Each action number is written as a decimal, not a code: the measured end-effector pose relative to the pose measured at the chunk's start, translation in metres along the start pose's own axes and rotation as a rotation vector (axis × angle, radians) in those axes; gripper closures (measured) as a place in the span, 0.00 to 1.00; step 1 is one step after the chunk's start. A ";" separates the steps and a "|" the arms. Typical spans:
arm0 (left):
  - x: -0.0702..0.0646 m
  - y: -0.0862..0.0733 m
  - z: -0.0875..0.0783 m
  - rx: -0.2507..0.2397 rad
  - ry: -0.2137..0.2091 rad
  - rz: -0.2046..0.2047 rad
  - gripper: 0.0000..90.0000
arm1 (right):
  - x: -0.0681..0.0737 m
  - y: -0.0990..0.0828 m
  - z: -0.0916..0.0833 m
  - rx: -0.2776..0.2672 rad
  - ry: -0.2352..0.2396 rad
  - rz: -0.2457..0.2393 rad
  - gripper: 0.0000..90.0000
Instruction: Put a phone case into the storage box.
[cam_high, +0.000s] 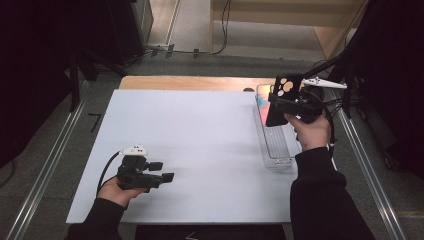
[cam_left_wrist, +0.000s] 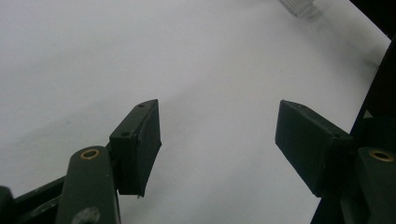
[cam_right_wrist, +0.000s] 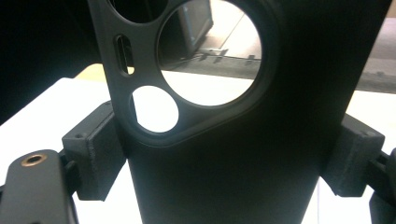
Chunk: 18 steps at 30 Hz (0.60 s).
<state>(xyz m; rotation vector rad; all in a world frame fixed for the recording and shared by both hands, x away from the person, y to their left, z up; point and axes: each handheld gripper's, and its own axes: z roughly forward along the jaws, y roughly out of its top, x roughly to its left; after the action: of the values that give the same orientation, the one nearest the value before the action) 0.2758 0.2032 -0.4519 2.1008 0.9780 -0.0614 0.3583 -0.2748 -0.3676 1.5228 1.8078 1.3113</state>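
black phone case (cam_right_wrist: 233, 154) stands tall, camera holes up, pinched by the right gripper (cam_high: 292, 104) over a clear tray (cam_high: 276, 145). left gripper (cam_high: 165, 172) is spread, holding nothing.

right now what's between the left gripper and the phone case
In the high view, bare white board lies between the left gripper and the phone case, which the right gripper holds upright.
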 end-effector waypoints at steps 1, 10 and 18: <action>0.000 0.000 0.000 0.000 -0.001 -0.002 0.35 | -0.001 -0.001 0.002 0.004 -0.004 0.010 0.14; 0.002 -0.001 0.000 0.002 -0.003 -0.006 0.35 | -0.017 -0.009 0.018 0.016 -0.047 0.033 0.14; 0.004 -0.002 0.000 -0.004 -0.007 -0.016 0.35 | -0.026 -0.014 0.038 0.011 -0.083 0.046 0.14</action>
<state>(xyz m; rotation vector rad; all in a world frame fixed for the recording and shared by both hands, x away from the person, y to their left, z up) 0.2776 0.2065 -0.4542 2.0874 0.9902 -0.0748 0.3893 -0.2836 -0.4024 1.6090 1.7408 1.2416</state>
